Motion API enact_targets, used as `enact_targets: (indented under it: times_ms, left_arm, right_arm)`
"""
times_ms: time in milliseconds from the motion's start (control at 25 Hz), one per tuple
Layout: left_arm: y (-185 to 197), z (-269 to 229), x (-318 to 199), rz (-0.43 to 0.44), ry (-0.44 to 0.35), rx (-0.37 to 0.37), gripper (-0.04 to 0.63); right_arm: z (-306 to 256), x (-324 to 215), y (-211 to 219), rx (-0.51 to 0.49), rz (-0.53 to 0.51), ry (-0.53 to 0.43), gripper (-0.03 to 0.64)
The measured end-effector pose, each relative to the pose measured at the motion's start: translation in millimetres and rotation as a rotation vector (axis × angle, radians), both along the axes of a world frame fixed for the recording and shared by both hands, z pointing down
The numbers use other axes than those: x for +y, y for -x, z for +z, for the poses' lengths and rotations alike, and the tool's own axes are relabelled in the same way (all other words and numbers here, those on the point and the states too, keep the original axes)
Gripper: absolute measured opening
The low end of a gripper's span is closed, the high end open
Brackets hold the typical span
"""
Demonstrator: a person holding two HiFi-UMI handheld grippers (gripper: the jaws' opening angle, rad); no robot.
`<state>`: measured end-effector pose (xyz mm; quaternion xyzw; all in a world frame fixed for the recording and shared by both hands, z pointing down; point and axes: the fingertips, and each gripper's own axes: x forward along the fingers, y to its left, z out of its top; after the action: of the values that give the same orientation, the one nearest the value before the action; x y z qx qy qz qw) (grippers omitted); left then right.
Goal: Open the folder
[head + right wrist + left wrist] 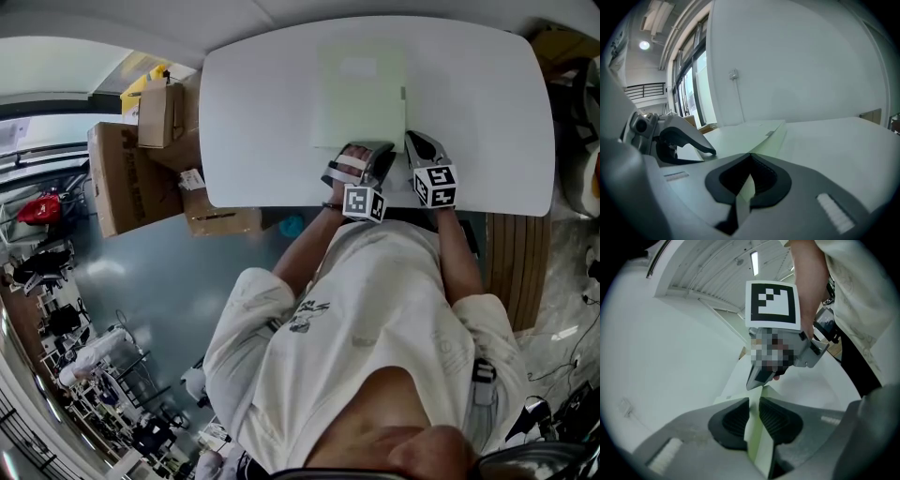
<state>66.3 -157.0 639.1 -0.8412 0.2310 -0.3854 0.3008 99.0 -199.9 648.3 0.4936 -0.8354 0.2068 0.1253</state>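
Early yet: the white table [253,112] carries the pale green folder [361,98], lying flat and closed near my edge. Left gripper [753,418] has its pads pinched on a sheet at the folder's near edge. Right gripper [749,177] is clamped on the near right corner. Both grips look set, so I judge the cover lift itself is all left to do.

The folder [361,98] has its near edge hidden beneath the left gripper [367,150] and right gripper [412,141]. Its label [359,67] is too small to read. The table [262,141] partly covers the boxes [131,173] at left.
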Motion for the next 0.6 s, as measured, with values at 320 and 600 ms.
enact_targets:
  times_ms: [320,600]
  left_arm:
    - [-1.2,-11.6,-0.8,-0.021,-0.042,0.026,0.034]
    - [5.2,-31.4,-4.6,-0.061,-0.066,0.108,0.021]
  right_arm:
    - [-0.3,1.1,-2.4,0.018,0.003,-0.013,0.002]
    - [-0.3,1.9,-1.8,0.034,0.006,-0.017,0.002]
